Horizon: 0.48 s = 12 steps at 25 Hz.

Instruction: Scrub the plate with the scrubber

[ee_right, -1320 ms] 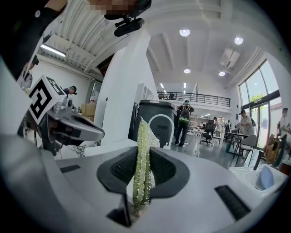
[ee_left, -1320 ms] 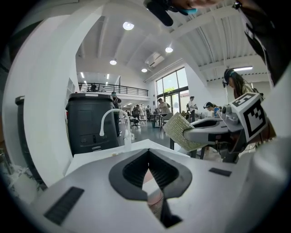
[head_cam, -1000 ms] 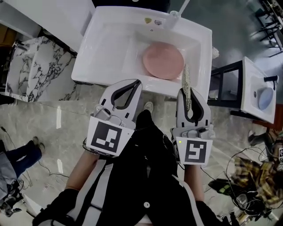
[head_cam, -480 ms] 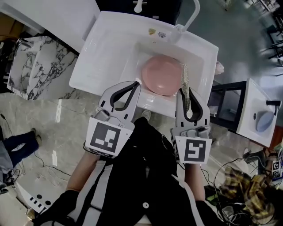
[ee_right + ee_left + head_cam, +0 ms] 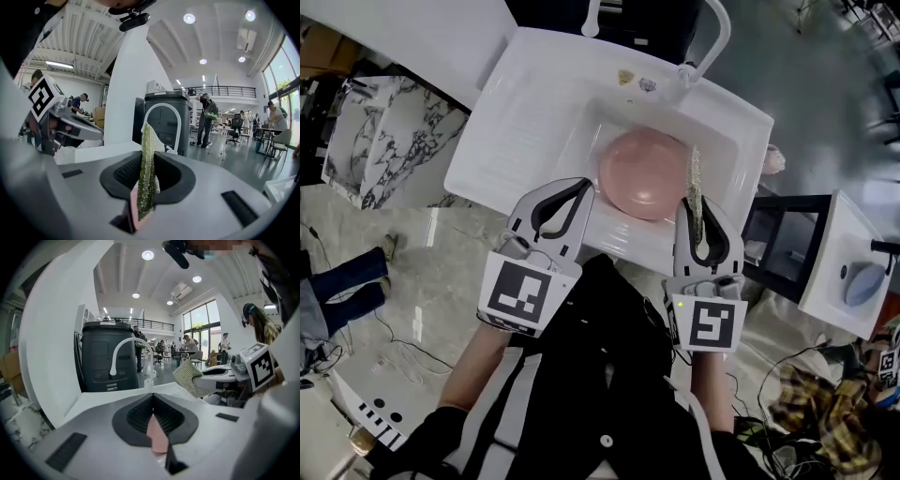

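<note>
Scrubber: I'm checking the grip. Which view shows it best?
Right gripper view: the scrubber stands clamped between the jaws, close up. Head view shows a thin strip; left gripper view shows its flat face.

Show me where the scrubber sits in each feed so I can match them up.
Head view: right of centre, scrubber sticking out of the right tongs by the pink plate.
Left gripper view: scrubber at mid-right, right of the faucet.
Right gripper view: scrubber at centre, upright between the jaws.
Shared landmark: the white faucet, in all three.
</note>
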Motion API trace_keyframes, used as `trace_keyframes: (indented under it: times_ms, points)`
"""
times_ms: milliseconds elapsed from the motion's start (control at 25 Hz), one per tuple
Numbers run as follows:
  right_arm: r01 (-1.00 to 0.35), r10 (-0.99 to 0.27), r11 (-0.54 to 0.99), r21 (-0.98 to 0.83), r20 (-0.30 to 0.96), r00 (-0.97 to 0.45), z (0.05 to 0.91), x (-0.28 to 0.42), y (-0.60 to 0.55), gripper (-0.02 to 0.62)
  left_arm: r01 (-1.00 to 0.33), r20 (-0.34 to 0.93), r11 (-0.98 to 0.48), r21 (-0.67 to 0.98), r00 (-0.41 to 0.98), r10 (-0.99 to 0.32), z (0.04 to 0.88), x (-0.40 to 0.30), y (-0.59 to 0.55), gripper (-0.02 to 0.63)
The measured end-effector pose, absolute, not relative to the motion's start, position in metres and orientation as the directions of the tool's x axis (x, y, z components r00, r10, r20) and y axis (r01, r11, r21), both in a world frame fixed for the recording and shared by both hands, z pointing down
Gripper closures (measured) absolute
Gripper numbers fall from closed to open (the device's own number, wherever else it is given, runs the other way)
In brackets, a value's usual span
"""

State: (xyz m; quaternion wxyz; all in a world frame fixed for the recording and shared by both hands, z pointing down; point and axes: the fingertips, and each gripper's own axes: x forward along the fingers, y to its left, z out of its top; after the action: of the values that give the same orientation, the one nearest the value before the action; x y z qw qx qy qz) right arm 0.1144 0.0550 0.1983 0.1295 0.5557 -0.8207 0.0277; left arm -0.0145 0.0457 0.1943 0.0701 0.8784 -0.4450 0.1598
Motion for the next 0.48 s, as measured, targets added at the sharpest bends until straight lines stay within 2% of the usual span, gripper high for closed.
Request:
trace_keyframes:
  times_ms: [480]
  points:
    - [-0.929,-0.883,0.357,0.101,0.362,-0.3,0.246,0.136,0.041,0.522,-0.823,0.408,-0.561,0.085,0.542,-0.734,0.234,-0.014,0.018,0.604]
